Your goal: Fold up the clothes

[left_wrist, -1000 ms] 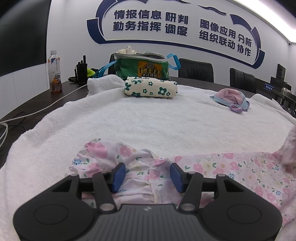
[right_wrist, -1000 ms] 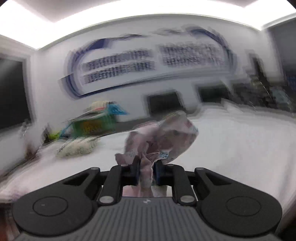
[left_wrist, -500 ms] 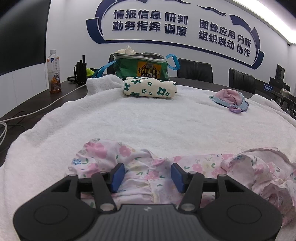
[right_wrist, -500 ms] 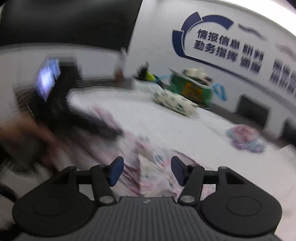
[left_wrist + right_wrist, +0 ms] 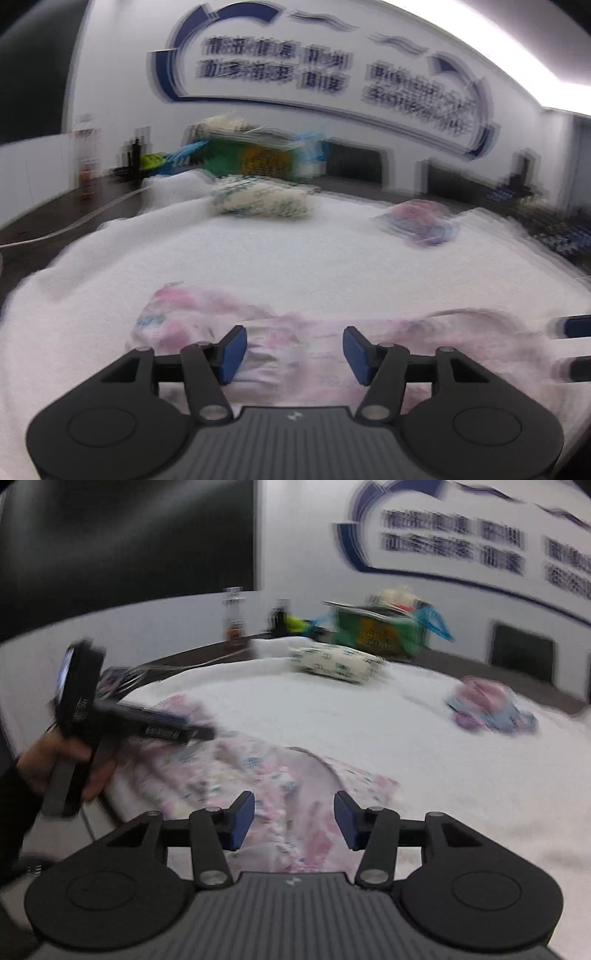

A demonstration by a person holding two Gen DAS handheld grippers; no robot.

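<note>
Two hand-held grippers hover low over a pink floral garment [image 5: 236, 771] that lies crumpled on a fluffy white blanket [image 5: 295, 254] spread over a dark table [image 5: 44, 218]. The left gripper [image 5: 293, 350] points forward and slightly down, its blue-padded jaws spread and widening, with the garment's cloth below the gap and no pad pressing on it. In the right wrist view that same gripper appears at the left edge, gripped by a bare hand [image 5: 62, 760] wrapped round its handle, a dark sleeve [image 5: 14, 812] behind the wrist, and its fingers reach out over the garment's far edge. The right gripper [image 5: 293, 819] tilts down over the near part of the garment; its jaws stand apart and are narrowing, with the cloth lying loose under them rather than pinched. The garment sits at the near edge of the blanket, bunched into folds, one flap turned over toward the right.

Farther back on the blanket rests a folded cream bundle with green flowers [image 5: 334, 662], and well apart to the right lies a small pink and blue cloth piece [image 5: 487, 709]. Behind the bundle stands a green bag with blue handles [image 5: 376, 629]. A plastic bottle [image 5: 234, 616] stands on the table at the left. Both views are blurred.
</note>
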